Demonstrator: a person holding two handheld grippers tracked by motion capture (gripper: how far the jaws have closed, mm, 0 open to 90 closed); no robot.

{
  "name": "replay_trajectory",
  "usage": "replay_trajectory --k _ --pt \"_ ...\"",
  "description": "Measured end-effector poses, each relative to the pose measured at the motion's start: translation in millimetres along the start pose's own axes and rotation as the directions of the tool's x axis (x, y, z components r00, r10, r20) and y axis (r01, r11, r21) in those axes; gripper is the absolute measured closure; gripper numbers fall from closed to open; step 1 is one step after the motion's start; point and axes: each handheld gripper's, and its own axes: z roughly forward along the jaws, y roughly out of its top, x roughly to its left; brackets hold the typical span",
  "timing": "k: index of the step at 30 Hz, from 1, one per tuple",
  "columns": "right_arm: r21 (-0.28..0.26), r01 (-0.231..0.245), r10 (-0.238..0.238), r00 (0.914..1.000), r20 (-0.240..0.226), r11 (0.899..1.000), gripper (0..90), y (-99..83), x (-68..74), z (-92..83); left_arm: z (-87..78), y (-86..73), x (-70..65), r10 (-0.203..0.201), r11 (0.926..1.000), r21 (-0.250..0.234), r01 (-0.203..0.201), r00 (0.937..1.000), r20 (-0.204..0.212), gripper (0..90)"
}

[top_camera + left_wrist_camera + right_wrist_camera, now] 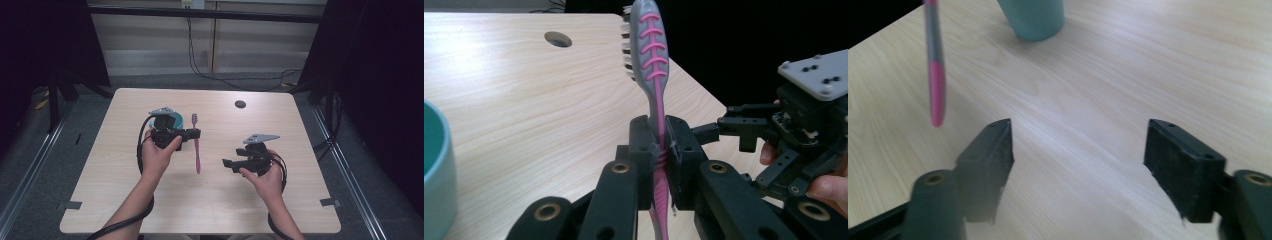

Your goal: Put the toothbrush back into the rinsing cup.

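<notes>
Toothbrush (655, 60) (pink-grey, ribbed plastic) clamped upright in left gripper (658, 150); right gripper (1078, 165) jaws wide, empty.

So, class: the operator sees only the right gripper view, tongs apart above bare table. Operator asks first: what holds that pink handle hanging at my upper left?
Observer: The left tongs, shut on the toothbrush at mid-handle.
Operator: Which end is up?
Observer: The bristle head, in the left gripper view.
Operator: Where is the teal cup?
Observer: The cup stands behind the left hand in the high view.
Operator: Anything else on the table?
Observer: A dark round hole near the far edge.
</notes>
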Motion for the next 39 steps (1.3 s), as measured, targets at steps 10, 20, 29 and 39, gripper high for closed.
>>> replay_trajectory --k 10,20,29,39 --pt "0.066 0.028 -0.034 0.9957 0.086 0.997 17.3 -17.3 -12.8 2.1 -10.3 4.2 5.5 0.006 0.9999 0.011 -0.006 0.9996 -0.028 83.5" --pt "0.086 0.056 -0.066 0.9914 0.113 0.995 17.2 -26.9 -15.6 1.0 -17.2 6.8 10.0 0.011 0.9995 0.029 -0.01 0.9987 -0.05 83.5" --pt "0.112 0.065 -0.078 0.9894 0.122 0.992 17.3 -40.4 -18.0 8.2 -25.4 11.6 13.3 0.022 0.9994 0.028 -0.02 0.9968 -0.077 83.5" --pt "0.142 0.066 -0.086 0.9864 0.14 0.988 17.2 -52.6 -23.3 11.1 -33.4 18.0 16.0 0.033 0.9992 0.026 -0.03 0.9942 -0.103 83.5"
